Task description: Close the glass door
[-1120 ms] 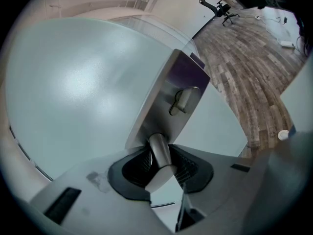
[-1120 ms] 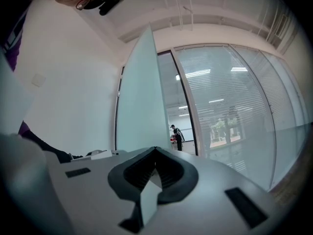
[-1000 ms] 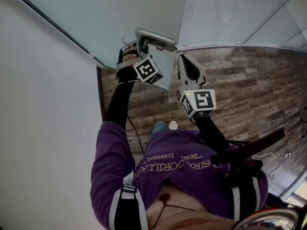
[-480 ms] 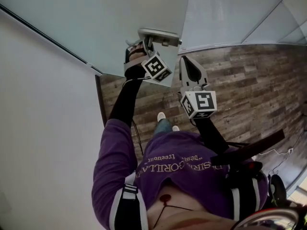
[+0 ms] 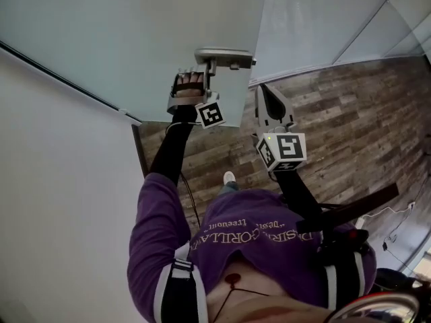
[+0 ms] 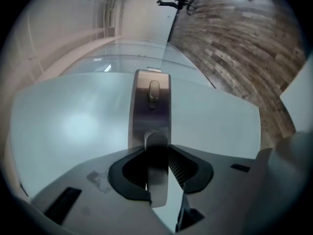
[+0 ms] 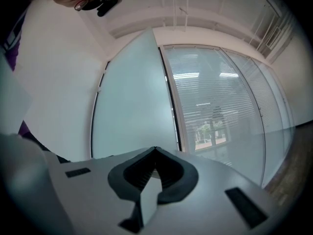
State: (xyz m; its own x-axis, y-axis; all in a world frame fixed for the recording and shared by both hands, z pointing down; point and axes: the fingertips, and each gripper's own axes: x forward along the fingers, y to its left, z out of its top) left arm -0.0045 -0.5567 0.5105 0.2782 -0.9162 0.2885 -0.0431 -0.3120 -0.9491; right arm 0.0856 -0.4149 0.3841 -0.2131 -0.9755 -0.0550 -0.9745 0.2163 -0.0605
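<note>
Clamps the left gripper (image 6: 157, 153) on the handle (image 6: 156, 175), dark pads tight against both sides of the metal lever. Plain only in the left gripper view, along with the lock plate (image 6: 150, 104) and its small thumb knob, set on the frosted glass door (image 6: 73, 126). From the head view, shows just the left hand (image 5: 189, 86) up at the handle (image 5: 225, 57), with the lever jutting right near the door's free edge and the pinch itself hidden behind the hand.

Holds the right gripper (image 7: 155, 150) pressed together, tips meeting with nothing between them. Clear only in the right gripper view. Shows there too the glass panels (image 7: 220, 106) with blinds beyond the door's edge and greenery outside, none of it visible from the head.

Stands on a wood-plank floor (image 5: 350, 113), with a white wall (image 5: 60, 200) to the left. Has the glass door (image 5: 168, 32) spread across the top of the head view, one side meeting the wall along a dark line, the handle side next to the fixed glass. Cannot tell whether latched.

Reaches forward and up with the left arm in a black sleeve (image 5: 172, 147), wrist bent toward the handle. Stretches the right arm ahead from a purple shirt (image 5: 249, 237), pointing the right gripper (image 5: 262, 89) roughly level, just right of the handle and close to the door's edge. Contact there not clear.
</note>
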